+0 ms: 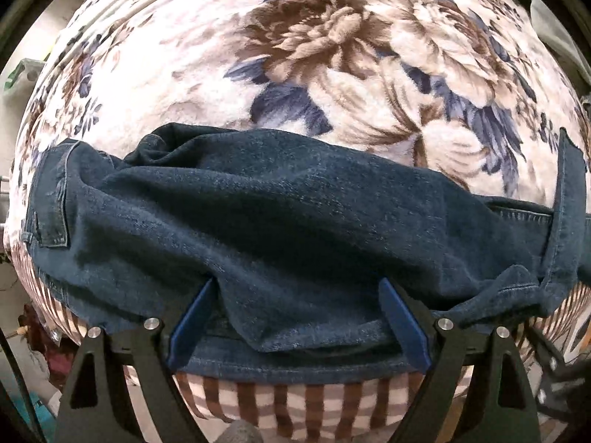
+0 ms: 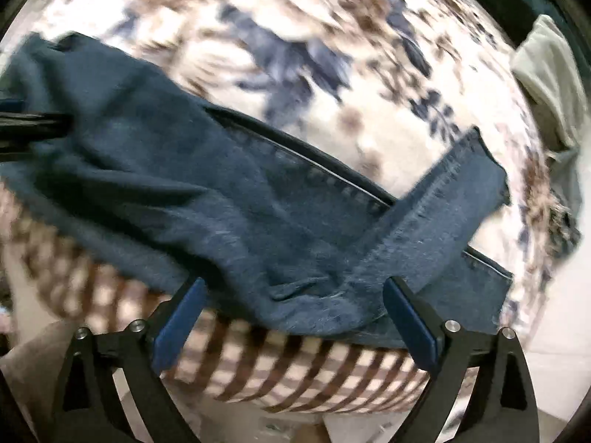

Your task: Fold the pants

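Note:
Dark blue denim pants (image 1: pixel 280 214) lie across the near edge of a floral blanket (image 1: pixel 332 55). In the left wrist view my left gripper (image 1: pixel 297 288) is open, its blue fingers (image 1: pixel 192 317) straddling a raised fold of denim at the near edge. In the right wrist view, which is blurred, the pants (image 2: pixel 207 192) run from upper left to lower right, with one leg end (image 2: pixel 458 181) folded back across the other. My right gripper (image 2: pixel 293 288) is open, its fingers either side of the near hem. The left gripper's black frame (image 2: pixel 29 122) shows at the left edge.
The blanket's near border is brown-and-white striped (image 1: pixel 295 402) and hangs over the edge. A pale grey-green cloth (image 2: pixel 550 74) lies at the far right of the bed. Clutter and floor show at the lower left (image 1: pixel 33 350).

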